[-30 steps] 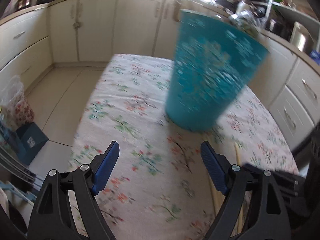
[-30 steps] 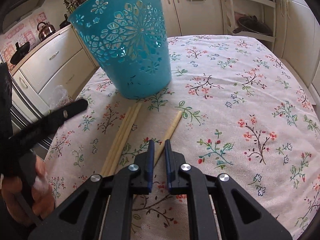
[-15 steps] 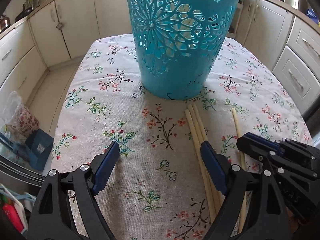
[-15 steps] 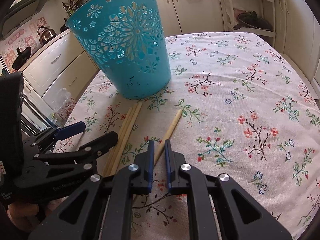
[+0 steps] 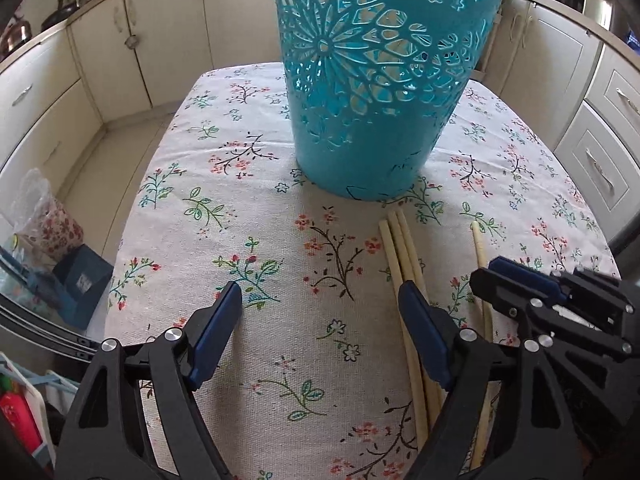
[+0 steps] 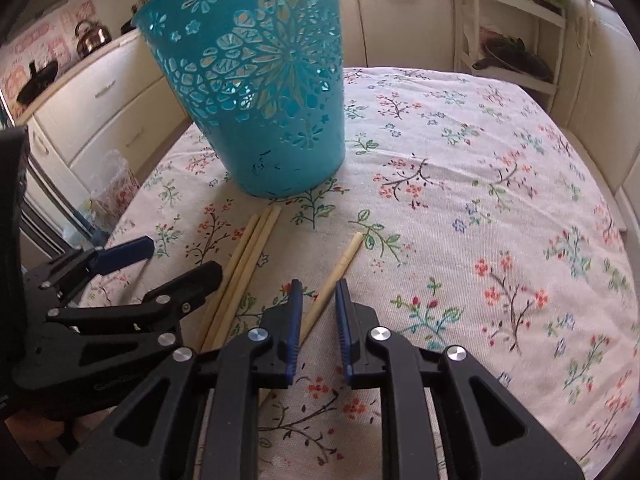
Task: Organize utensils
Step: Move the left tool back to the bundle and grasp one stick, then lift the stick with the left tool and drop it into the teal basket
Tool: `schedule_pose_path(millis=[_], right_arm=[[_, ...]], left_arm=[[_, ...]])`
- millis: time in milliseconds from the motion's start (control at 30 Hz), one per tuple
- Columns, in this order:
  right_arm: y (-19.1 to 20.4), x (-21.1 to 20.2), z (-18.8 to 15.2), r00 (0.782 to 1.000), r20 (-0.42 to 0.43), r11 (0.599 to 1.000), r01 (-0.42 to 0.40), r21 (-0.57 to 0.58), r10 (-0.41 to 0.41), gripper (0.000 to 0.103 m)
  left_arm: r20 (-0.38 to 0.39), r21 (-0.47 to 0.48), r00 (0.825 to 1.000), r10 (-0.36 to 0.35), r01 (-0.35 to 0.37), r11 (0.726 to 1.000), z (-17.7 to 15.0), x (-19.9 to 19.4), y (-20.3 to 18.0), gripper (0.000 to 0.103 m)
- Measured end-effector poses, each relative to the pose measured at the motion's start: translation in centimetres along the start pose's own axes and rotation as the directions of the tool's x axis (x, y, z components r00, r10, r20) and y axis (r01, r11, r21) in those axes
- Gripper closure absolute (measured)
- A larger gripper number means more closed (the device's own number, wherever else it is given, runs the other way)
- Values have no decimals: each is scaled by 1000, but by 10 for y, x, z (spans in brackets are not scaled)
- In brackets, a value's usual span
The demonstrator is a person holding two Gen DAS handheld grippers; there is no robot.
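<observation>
My left gripper [image 5: 320,312] hangs over the flowered tablecloth [image 5: 248,216] with its jaws wide apart and closing a little, only bare cloth between the blue pads. Its right finger [image 5: 420,332] sits above a bundle of three pale chopsticks [image 5: 400,248] lying side by side, their far tips near the foot of the teal basket [image 5: 372,80]. The basket stands upright toward the far middle of the table, its wall cut through with flower shapes. A fourth chopstick [image 6: 340,264] lies apart from the bundle, on its right, angled toward the basket too. My right gripper [image 6: 318,304] points down over that single stick; its jaws stand narrowly apart and are opening, and the stick shows in the gap between them, the pads not pressing on it. In the right view my left gripper [image 6: 160,256] shows at the near left edge of the table, beside the bundle. Cream cabinets [image 5: 120,40] ring the table.
</observation>
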State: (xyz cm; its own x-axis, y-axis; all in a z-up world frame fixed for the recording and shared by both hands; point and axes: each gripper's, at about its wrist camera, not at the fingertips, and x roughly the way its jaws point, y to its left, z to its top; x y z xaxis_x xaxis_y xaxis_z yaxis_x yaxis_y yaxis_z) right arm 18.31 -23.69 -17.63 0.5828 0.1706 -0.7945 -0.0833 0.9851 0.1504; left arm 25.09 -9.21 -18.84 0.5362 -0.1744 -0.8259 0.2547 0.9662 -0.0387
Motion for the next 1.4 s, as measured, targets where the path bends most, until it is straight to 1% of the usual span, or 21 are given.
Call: schedule_pose_path(millis=[133,167,233,367,433,500,567,633,700,733,767,800,833,933,1033,1067,1133,1200,1300,1367,1400], right_arm=[[5,6,6,999,-23,987,23,-156,-27,87],[2,6,8,999,-32,985,23,-169,-29,87],[-7,5,9,999,-40,988,23,-155,-30,87],[-23,3,8,1000,-24,997,-13,-82,11,87],[-22,5,9,1000,-10,997,-16,-81,15,87],[-18,8,12,1000,-6,995,-31,-95,30,87],[-17,9,13,999,-7,994,-49,-98,49,87],[-19,8,13,999,-9,996,-36,-76,36,87],[-26,6,13,1000,-8,999,-29,-46,29,87],[-28,6,13,1000,-5,999,-30,-45,30,87],[-25,7,13,1000,0,998,-22,-60,22,87],[-20,7,12,1000,2,997,-17,-82,17,87],[-15,7,11,1000,4,994,-16,-112,16,87],[-6,6,8,1000,4,986,-23,-162,24,87],[-15,5,10,1000,3,993,-20,-114,21,87],[-19,5,11,999,3,996,-33,-87,33,87],[-20,6,12,999,5,996,-45,-71,45,87],[-13,8,11,999,6,993,-53,-109,54,89],[-9,8,10,998,3,989,-70,-132,70,91],[-12,8,10,998,4,991,-61,-121,62,91],[-14,7,10,998,2,992,-55,-112,55,90]], left_arm=[[-8,0,1000,-13,13,1000,0,0,-2,27],[-8,4,1000,-15,15,1000,-1,0,-5,27],[-8,14,1000,-14,14,1000,-2,-1,-9,27],[-6,5,1000,-2,2,1000,-2,0,-10,29],[-6,18,1000,12,-12,1000,-1,2,-12,30],[-3,33,999,38,-38,999,-2,3,-16,34],[2,25,999,39,-39,999,-2,2,-15,37],[7,25,999,41,-41,999,-1,2,-14,45],[14,32,999,34,-34,999,1,2,-16,59],[17,37,999,28,-29,999,2,2,-17,64],[19,43,1000,24,-24,999,4,3,-18,75],[19,47,1000,6,-7,999,5,3,-20,91],[17,39,1000,-11,10,999,6,3,-19,97],[21,-31,999,-35,36,999,5,2,-11,98],[17,-77,1000,-25,26,997,1,-1,0,97],[8,-85,999,-35,35,996,2,-1,3,97],[-9,-59,1000,-24,23,998,5,1,-1,97],[-12,-42,999,-32,32,999,9,3,-4,97],[18,-106,997,-79,81,991,10,1,8,98],[24,-132,997,-80,83,988,8,0,14,98],[6,-144,997,-76,76,987,8,3,18,97]])
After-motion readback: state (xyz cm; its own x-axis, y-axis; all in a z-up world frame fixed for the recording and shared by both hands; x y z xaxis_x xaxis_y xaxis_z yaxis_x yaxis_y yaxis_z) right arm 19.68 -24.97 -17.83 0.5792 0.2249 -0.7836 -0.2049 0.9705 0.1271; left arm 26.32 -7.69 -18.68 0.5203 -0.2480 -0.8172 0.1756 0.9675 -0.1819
